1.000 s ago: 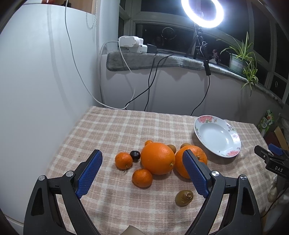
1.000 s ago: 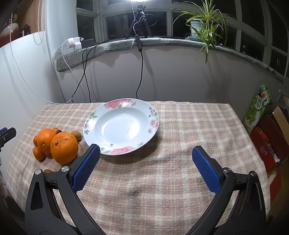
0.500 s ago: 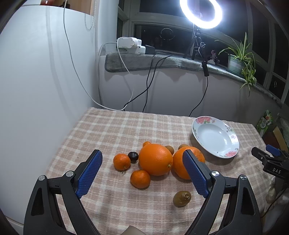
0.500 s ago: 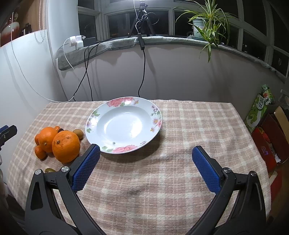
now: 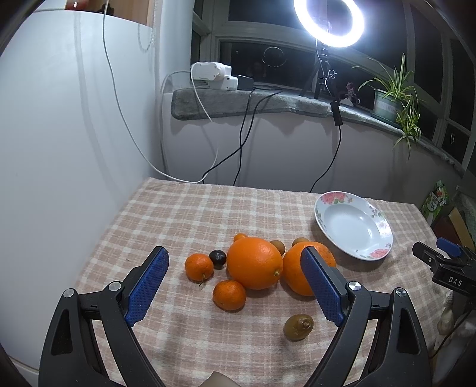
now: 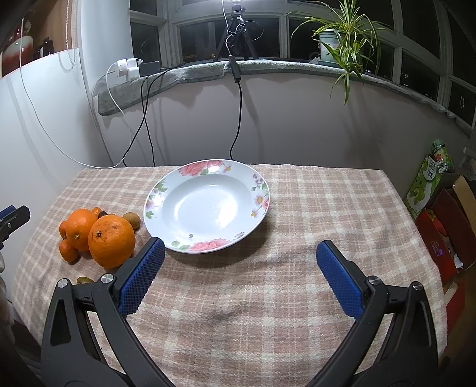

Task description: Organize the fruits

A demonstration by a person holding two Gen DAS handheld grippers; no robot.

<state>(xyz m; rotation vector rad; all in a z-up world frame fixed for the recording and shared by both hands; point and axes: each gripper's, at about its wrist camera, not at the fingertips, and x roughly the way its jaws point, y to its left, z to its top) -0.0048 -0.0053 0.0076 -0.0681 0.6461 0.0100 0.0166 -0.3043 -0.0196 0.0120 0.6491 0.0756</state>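
Note:
A pile of fruit lies on the checked tablecloth: a large orange, a second large orange partly behind my right finger, two mandarins, a dark plum, and a kiwi lying apart in front. An empty floral plate sits to their right; it also shows in the right wrist view. My left gripper is open above and in front of the pile. My right gripper is open and empty in front of the plate, with the fruit pile at its left.
A white wall panel borders the table's left edge. Cables hang from the grey windowsill behind the table. A ring light and a potted plant stand on the sill. Boxes sit off the table's right edge.
Both grippers have pulled back and up a little, so the fruit and the plate look slightly smaller. Nothing on the table has moved. Both stay open.

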